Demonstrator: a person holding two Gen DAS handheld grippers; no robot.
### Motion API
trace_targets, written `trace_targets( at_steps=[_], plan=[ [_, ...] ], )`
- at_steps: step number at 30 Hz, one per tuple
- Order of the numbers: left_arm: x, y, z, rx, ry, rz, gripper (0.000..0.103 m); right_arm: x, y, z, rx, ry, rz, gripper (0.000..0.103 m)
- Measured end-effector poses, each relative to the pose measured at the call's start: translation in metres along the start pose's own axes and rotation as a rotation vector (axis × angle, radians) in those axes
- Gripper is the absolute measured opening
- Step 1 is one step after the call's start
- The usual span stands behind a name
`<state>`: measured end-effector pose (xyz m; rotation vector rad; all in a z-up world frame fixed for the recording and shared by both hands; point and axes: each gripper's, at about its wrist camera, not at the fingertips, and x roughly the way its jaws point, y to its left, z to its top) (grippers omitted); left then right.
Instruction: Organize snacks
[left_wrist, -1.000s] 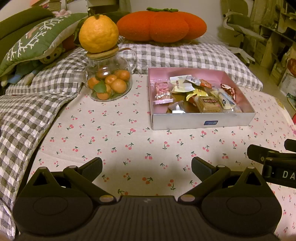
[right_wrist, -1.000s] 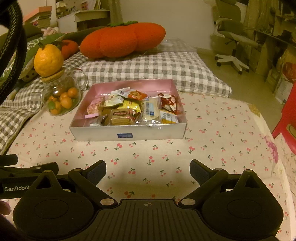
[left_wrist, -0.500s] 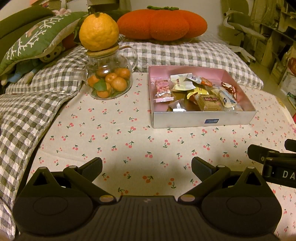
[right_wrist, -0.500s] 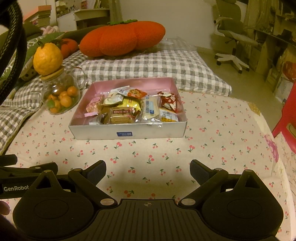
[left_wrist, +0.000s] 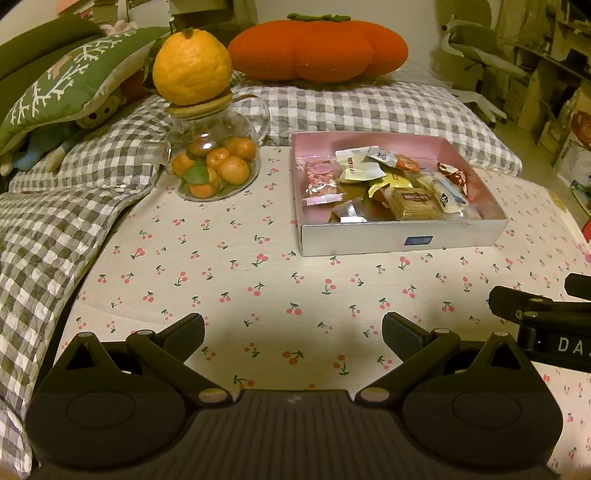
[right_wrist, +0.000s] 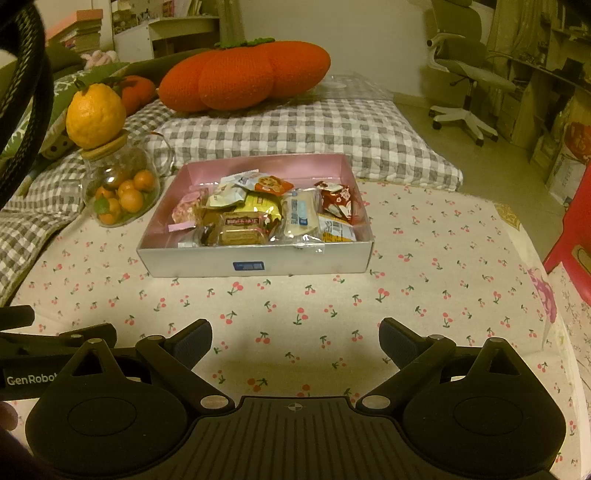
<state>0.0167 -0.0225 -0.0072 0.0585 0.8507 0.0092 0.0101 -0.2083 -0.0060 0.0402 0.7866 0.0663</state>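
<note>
Left gripper (left_wrist: 293, 332), right gripper (right_wrist: 295, 334): jaws spread, empty, above cloth (right_wrist: 406, 295); snacks (right_wrist: 266, 214) in box (right_wrist: 258, 264).

glass jar (left_wrist: 214, 162) beside pumpkin cushion (left_wrist: 317, 51)

a shallow box (right_wrist: 255, 263) sits on the cherry-print cloth, silver-grey outside with a small blue label on its near wall, pink inside, open at the top. it holds a loose heap of wrapped snacks (right_wrist: 266, 218). at the left lies a pink-patterned clear packet (left_wrist: 320, 181). near the middle front a brown wafer pack (right_wrist: 240, 228) lies flat, with a yellow wrapper (right_wrist: 260, 205) just behind it. a long white bar (right_wrist: 300, 218) lies right of these, and a red-and-white packet (right_wrist: 338, 197) rests against the right wall. at the far side, a pale wrapper (left_wrist: 356, 166) and an orange cookie packet (right_wrist: 272, 183) overlap.
</note>
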Motion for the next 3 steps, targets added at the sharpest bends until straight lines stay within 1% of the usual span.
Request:
trace_targets(
  at_steps=[3],
  plan=[
    [0.0017,-0.0017,-0.0012,0.013,0.004,-0.009,0.103,0.0008,-0.0004,-0.0008,0.001,0.0,-0.001,0.099]
  ],
)
